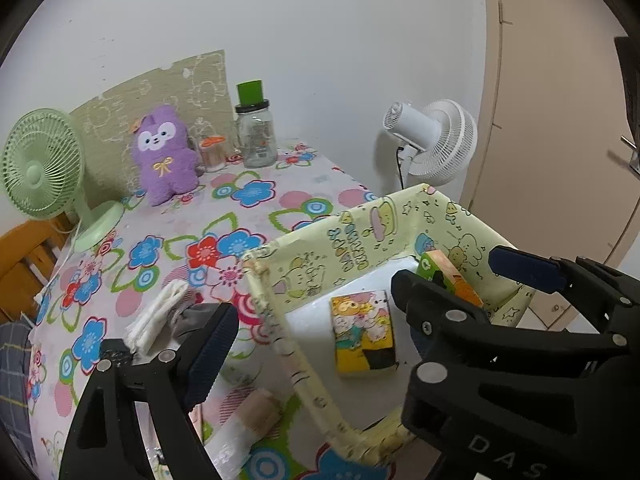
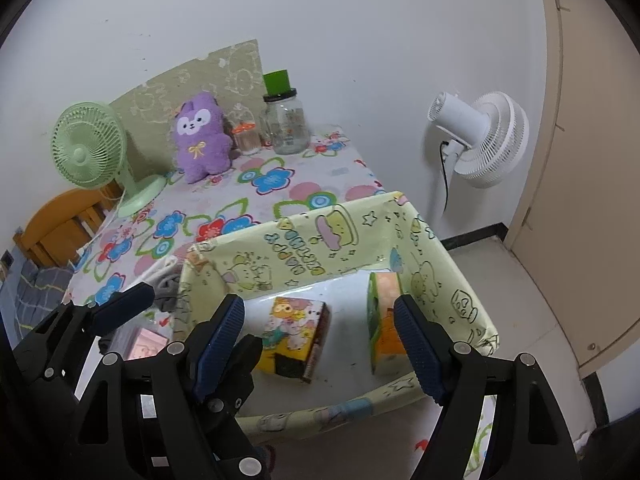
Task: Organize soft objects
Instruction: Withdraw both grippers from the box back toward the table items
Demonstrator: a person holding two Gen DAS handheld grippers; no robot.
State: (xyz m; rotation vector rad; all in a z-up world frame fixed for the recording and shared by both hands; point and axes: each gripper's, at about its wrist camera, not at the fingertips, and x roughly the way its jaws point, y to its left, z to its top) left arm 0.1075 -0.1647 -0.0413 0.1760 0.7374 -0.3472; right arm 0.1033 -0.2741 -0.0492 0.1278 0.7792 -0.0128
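A pale yellow cartoon-print storage box [image 1: 360,240] [image 2: 304,240] stands at the table's near right. Inside lie a yellow cartoon tissue pack [image 1: 364,332] [image 2: 296,332] and an orange-green pack [image 1: 448,276] [image 2: 386,320] leaning on the right wall. A purple plush toy [image 1: 166,156] [image 2: 202,138] sits at the back. Folded white cloth [image 1: 158,316] and grey cloth [image 2: 166,288] lie left of the box. My left gripper [image 1: 316,332] is open over the box's left wall. My right gripper [image 2: 320,344] is open above the box, empty.
A green desk fan [image 1: 44,164] [image 2: 90,146] stands back left. A glass jar with green lid [image 1: 254,132] [image 2: 285,120] and a small orange-capped jar [image 1: 212,154] stand at the back. A white fan [image 1: 436,140] [image 2: 480,140] is on the wall. A pink pack [image 2: 146,344] lies near left.
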